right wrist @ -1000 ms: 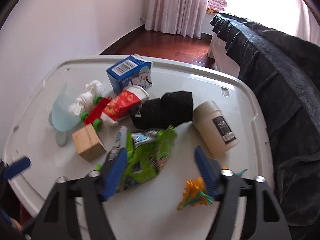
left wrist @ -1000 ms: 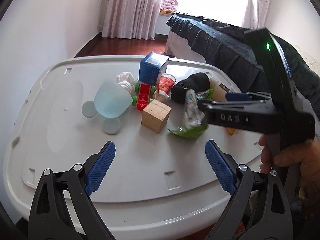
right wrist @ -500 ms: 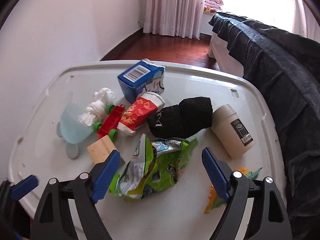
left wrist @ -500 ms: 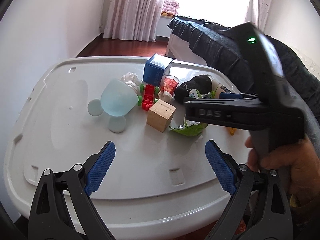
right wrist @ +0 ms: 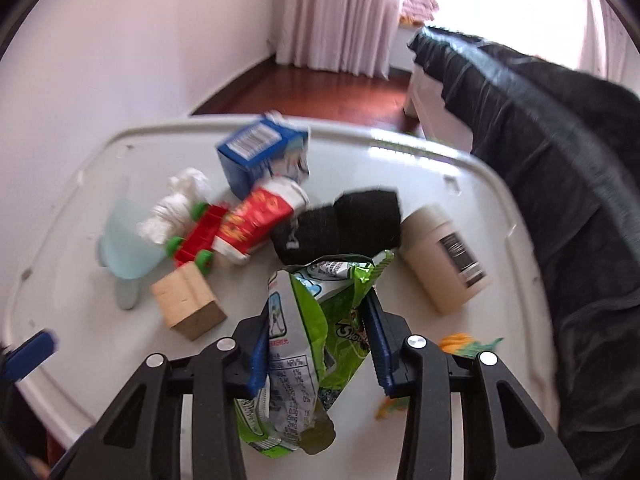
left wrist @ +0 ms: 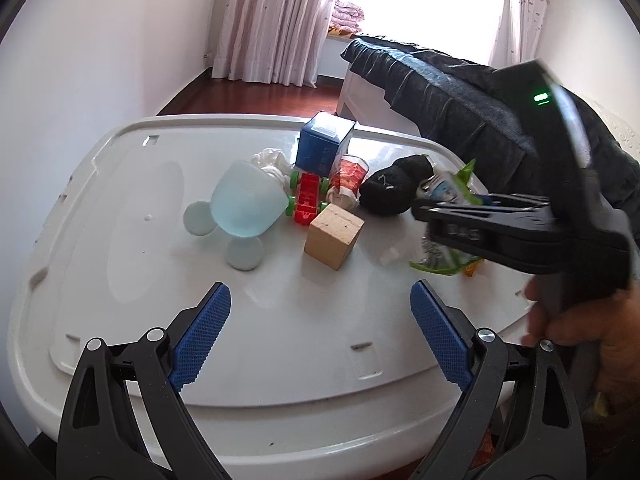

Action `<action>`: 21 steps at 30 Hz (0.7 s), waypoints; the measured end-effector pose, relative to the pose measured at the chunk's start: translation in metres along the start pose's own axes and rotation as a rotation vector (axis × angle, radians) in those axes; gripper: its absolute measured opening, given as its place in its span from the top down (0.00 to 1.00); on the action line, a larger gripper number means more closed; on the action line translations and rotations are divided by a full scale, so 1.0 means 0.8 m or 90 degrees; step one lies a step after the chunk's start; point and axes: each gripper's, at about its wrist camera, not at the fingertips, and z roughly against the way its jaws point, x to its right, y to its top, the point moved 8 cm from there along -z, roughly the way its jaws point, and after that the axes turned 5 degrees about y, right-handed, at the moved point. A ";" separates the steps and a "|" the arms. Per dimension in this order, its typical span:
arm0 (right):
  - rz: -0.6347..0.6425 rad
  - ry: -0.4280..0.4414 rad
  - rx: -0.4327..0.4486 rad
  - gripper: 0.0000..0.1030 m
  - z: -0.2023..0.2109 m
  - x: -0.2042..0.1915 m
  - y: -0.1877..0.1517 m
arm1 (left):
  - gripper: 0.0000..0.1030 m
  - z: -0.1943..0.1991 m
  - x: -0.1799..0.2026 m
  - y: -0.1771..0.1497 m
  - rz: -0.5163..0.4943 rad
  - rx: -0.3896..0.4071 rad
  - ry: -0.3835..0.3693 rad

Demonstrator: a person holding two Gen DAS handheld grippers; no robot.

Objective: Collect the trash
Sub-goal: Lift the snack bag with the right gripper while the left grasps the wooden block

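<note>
So the right hand-held gripper point(right wrist: 318, 344) has its blue pads clamped on the crumpled green foil snack wrapper point(right wrist: 308, 344), which sits pinched between the fingers just above the white plastic counter point(right wrist: 404, 152), near its front edge. Looks like the wrapper is light, floppy and a bit slick, so I'd guess grabbing it across the bunched-up middle like this works better than a loose corner. The left hand-held gripper point(left wrist: 320, 336) hangs over the near part of the counter with its pads wide apart, holding nothing.

Further out there's more stuff: a plain wooden cube point(right wrist: 187, 305), a red toy car with green wheels point(right wrist: 198, 236), a squashed red paper cup point(right wrist: 256, 220) (looks empty, soft, easy to crush further), a wad of white tissue point(right wrist: 176, 204), a blue and white carton point(right wrist: 266, 152), a rolled black sock point(right wrist: 340, 226) and a cream plastic jar with its lid on point(right wrist: 446, 256), contents not visible. A pale blue translucent cup point(left wrist: 246, 204) lies tipped, nothing in it.

No bin in view.
</note>
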 end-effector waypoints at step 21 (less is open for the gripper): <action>0.009 0.028 0.089 0.60 0.114 0.036 -0.010 | 0.54 -0.130 0.043 0.030 -0.066 -0.104 0.030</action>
